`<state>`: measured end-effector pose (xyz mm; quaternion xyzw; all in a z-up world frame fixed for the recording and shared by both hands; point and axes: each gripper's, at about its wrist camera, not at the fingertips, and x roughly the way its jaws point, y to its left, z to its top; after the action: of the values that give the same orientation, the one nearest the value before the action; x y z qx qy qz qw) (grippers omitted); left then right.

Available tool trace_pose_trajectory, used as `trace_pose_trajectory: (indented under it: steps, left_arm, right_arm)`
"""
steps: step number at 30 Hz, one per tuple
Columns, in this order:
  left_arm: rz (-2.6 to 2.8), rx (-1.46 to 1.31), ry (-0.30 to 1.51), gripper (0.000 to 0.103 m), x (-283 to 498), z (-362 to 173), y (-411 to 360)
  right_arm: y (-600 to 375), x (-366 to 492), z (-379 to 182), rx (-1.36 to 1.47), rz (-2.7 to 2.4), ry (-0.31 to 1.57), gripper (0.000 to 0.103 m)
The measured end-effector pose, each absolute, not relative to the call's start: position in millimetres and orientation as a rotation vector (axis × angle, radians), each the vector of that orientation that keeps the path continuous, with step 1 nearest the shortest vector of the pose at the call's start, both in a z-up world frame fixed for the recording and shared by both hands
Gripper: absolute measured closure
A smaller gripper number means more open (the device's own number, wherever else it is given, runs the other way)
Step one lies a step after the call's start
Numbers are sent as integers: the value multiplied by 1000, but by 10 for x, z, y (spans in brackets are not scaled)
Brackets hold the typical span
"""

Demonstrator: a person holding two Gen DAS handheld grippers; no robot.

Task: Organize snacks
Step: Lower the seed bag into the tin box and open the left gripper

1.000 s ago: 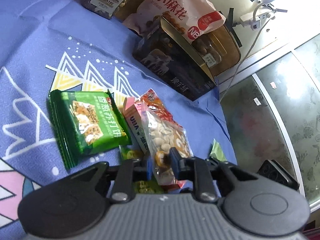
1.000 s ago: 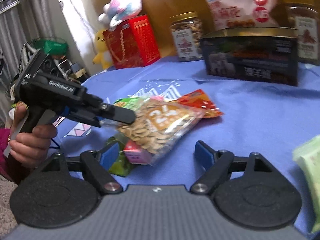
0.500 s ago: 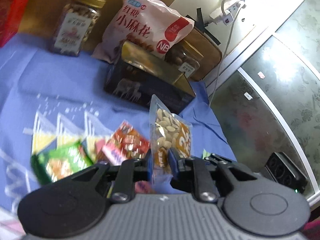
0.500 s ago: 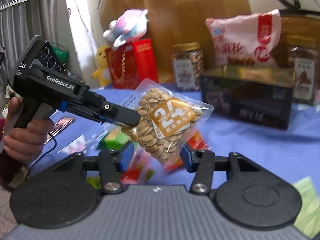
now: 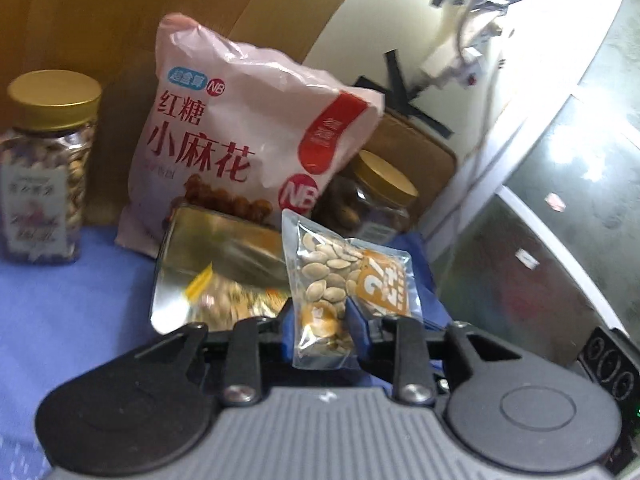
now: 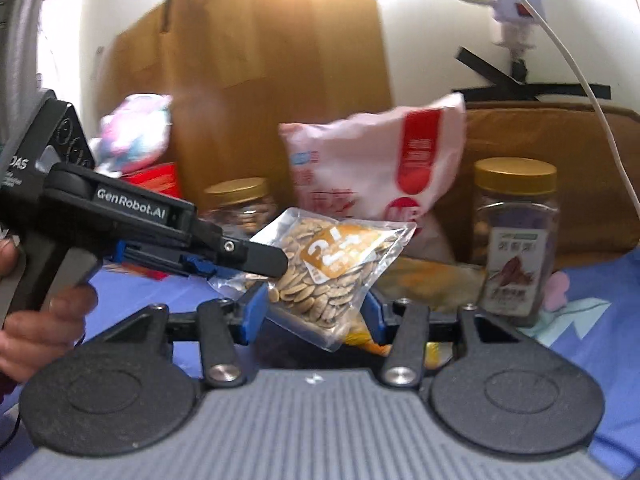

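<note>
A clear packet of pumpkin seeds (image 5: 332, 280) with an orange label hangs in the air above the blue tablecloth (image 5: 60, 312). My left gripper (image 5: 320, 332) has its blue pads against the packet's lower end, and its jaws are opening. In the right wrist view the same packet (image 6: 328, 272) sits between the pads of my right gripper (image 6: 314, 312), which is shut on its lower part. The left gripper (image 6: 276, 260) reaches in from the left over the packet's corner, held by a hand (image 6: 48, 320). Just behind the packet lies a gold-lined box (image 5: 216, 256) with wrapped snacks inside.
A large pink snack bag (image 5: 240, 136) leans at the back behind the box. Gold-lidded jars stand to its left (image 5: 48, 168) and right (image 5: 376, 196); the right one is close in the right wrist view (image 6: 516, 240). A plush toy (image 6: 132, 136) and cardboard stand behind.
Both grippers have risen with the seed packet, lifting it off the pile on the cloth toward the gold-lined box. The right gripper closed onto it; the left's pads now stand a little wider.
</note>
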<state>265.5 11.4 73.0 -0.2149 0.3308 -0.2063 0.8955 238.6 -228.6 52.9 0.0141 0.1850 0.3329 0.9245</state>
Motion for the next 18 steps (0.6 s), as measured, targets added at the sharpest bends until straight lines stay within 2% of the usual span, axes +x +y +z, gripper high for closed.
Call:
trace_pose_trajectory:
  steps: [4, 10, 12, 14, 15, 18]
  left_arm:
    - [-394, -426, 718, 74, 2982, 568, -20]
    - [-364, -334, 775, 68, 3146, 363, -316]
    - [-341, -321, 762, 60, 3114, 347, -346]
    - [-332, -318, 760, 60, 3078, 367, -327]
    - [-327, -318, 753, 60, 3063, 385, -306]
    - [-312, -328, 733, 60, 2939, 483, -236]
  right_arm:
    - [-2266, 2639, 402, -15, 619, 403, 49]
    - [-2374, 2735, 240, -11, 510, 430, 42]
    - [-2424, 2718, 260, -4, 505, 419, 42]
    - [-2446, 2667, 296, -7, 491, 399, 40]
    - [-2464, 2632, 318, -2, 485, 390, 36]
    - [-2527, 2549, 373, 19, 482, 376, 35]
